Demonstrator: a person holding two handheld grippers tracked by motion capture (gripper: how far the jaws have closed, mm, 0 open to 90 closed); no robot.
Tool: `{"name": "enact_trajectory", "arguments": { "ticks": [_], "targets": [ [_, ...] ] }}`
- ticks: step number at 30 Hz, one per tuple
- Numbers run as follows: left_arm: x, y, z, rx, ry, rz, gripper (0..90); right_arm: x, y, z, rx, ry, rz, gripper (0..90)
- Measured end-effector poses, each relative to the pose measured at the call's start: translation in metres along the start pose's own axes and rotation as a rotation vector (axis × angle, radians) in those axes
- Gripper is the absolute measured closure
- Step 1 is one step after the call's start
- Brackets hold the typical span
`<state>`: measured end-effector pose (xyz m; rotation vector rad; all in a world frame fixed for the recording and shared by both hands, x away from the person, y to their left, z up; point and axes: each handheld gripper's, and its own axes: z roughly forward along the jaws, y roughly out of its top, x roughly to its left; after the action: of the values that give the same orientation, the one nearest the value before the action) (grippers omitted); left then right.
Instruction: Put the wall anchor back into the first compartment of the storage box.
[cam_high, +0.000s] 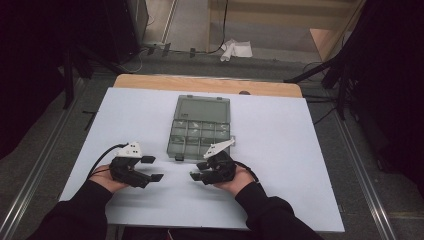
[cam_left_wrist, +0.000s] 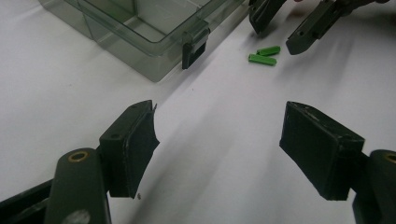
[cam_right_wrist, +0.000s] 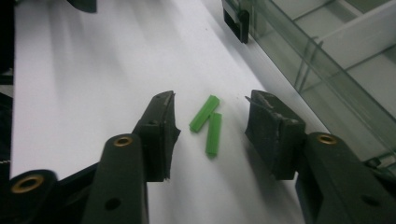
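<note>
Two small green plastic pieces (cam_right_wrist: 214, 134) lie side by side on the white table top (cam_high: 280, 150), just in front of a clear grey compartment box (cam_high: 200, 127) whose lid is folded back. My right gripper (cam_right_wrist: 211, 105) is low over the table with its jaws on either side of the green pieces; gaps show on both sides and the pads touch neither. In the high view the right gripper (cam_high: 198, 170) sits near the box's front corner. My left gripper (cam_high: 153, 168) rests to its left, open and empty, and it faces the green pieces (cam_left_wrist: 264, 55) and the right gripper (cam_left_wrist: 276, 38).
The box's black latch (cam_left_wrist: 194, 46) hangs at its front edge, close to the green pieces. Bare white board stretches to the left and right of the box. The wooden table edge (cam_high: 210, 84) lies behind the board.
</note>
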<state>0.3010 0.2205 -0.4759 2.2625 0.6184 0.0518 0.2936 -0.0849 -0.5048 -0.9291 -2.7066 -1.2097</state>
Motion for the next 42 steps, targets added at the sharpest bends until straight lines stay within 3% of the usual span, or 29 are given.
{"name": "enact_trajectory", "arguments": {
  "ticks": [3,6,8,19,27,33,36,42],
  "targets": [
    [0.0,0.0006,-0.0012,0.015,0.003,0.005,25.6,0.0,-0.0007,0.0015,0.015,-0.03,-0.014,61.4],
    [-0.0003,-0.0002,0.0001,-0.007,0.0,0.002,25.6,-0.001,-0.0008,0.0017,0.021,-0.041,-0.007,66.5],
    [0.0001,0.0006,-0.0012,0.014,0.003,0.005,25.6,-0.0006,-0.001,0.0026,0.03,-0.041,-0.011,68.8],
    [-0.0004,-0.0002,-0.0001,-0.007,0.001,0.003,25.6,0.003,-0.0001,0.0045,0.052,-0.05,-0.034,84.1],
    [-0.0005,-0.0002,0.0002,-0.006,-0.001,0.003,25.6,0.0003,0.0015,0.0045,0.063,-0.032,-0.02,84.7],
    [-0.0006,-0.0004,0.0002,-0.012,-0.001,0.004,25.6,-0.0017,0.0035,0.0031,0.059,-0.038,-0.01,84.7],
    [-0.0003,0.0003,-0.0007,0.009,0.002,0.005,25.6,-0.0024,0.0051,0.0007,0.064,-0.055,0.001,84.7],
    [-0.0017,-0.0004,0.0004,-0.011,-0.001,0.001,25.6,-0.0038,0.0082,-0.0032,0.053,-0.039,0.022,84.7]
  ]
}}
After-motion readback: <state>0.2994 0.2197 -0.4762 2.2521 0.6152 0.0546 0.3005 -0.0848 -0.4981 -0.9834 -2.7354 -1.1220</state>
